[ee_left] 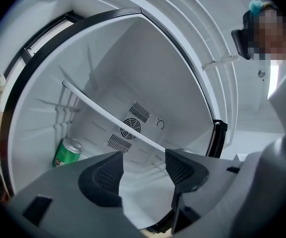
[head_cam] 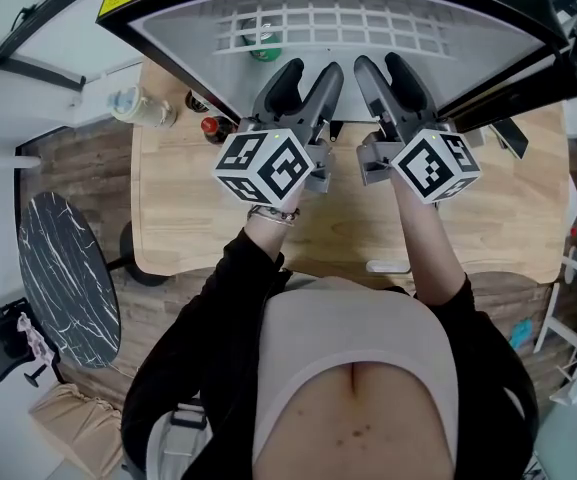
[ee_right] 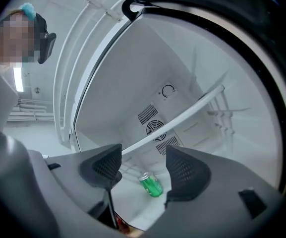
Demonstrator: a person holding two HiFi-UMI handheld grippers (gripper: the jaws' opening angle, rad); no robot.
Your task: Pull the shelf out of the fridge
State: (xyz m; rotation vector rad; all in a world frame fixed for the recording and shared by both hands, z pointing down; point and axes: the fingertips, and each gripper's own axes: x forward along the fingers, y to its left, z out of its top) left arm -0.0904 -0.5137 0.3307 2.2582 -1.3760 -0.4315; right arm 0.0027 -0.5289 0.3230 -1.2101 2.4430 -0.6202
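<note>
The fridge (head_cam: 528, 18) stands open on the table ahead of me. Its white wire shelf (head_cam: 318, 23) sits inside, across the middle. In the left gripper view the shelf's white front bar (ee_left: 108, 115) runs slantwise just beyond my fingertips. In the right gripper view the same front bar (ee_right: 182, 120) also lies a little past the jaws. My left gripper (head_cam: 305, 76) (ee_left: 143, 167) and right gripper (head_cam: 390, 73) (ee_right: 143, 165) hover side by side at the fridge mouth, both open, nothing between the pads. A green can (ee_left: 66, 152) (ee_right: 151, 185) stands on the fridge floor under the shelf.
The fridge rests on a wooden table (head_cam: 188, 218). Bottles (head_cam: 143, 108) and a red-capped one (head_cam: 216, 128) stand at the table's left by the fridge. A small white object (head_cam: 388, 266) lies near the front edge. A round black marble table (head_cam: 68, 268) is on the floor at the left.
</note>
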